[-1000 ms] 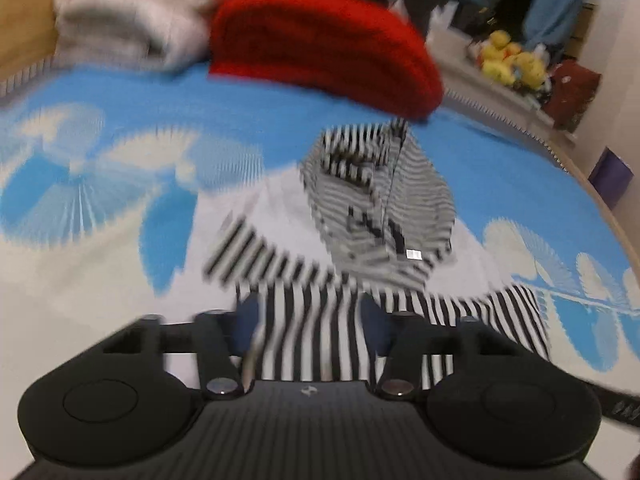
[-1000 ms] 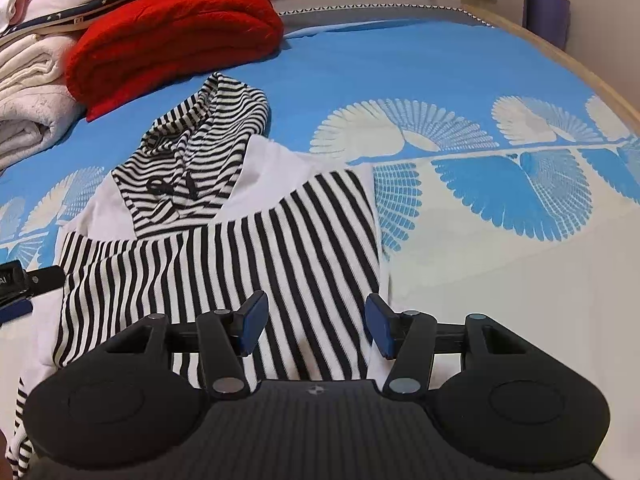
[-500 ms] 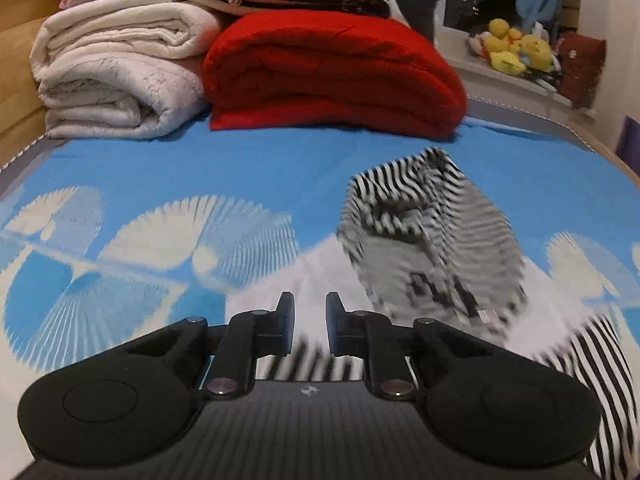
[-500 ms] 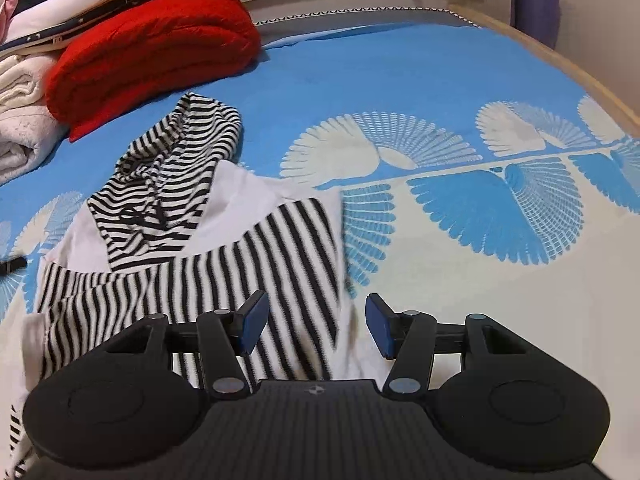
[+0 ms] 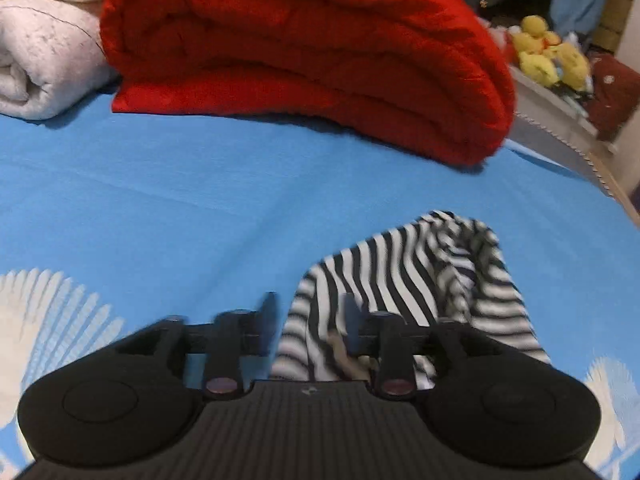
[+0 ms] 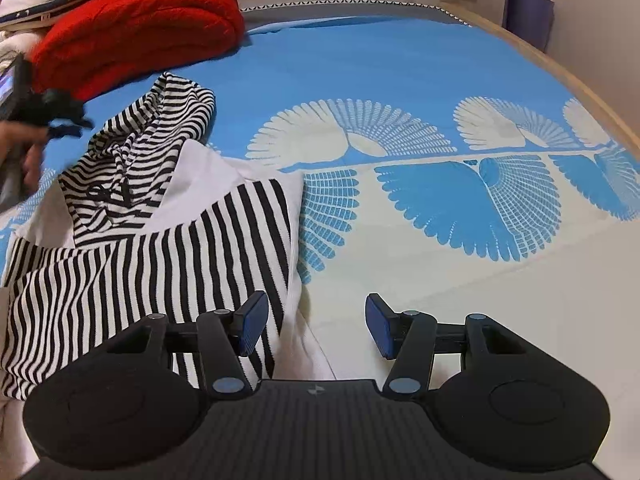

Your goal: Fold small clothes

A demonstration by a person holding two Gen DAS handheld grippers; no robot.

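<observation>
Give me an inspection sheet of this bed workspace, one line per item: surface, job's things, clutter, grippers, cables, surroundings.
Surface: bed sheet, blue with white fan print, wooden bed edge on the right.
Job's things: striped hooded top, black and white, lying partly folded, hood toward the blankets.
Clutter: folded red blanket; folded cream blankets beside it.
Grippers: left gripper open over the hood's edge, jaws just opened, view blurred; right gripper open at the top's right edge, nothing gripped.
Cables: nothing seen.
Surroundings: yellow plush toys on a ledge; purple box by the wall.
</observation>
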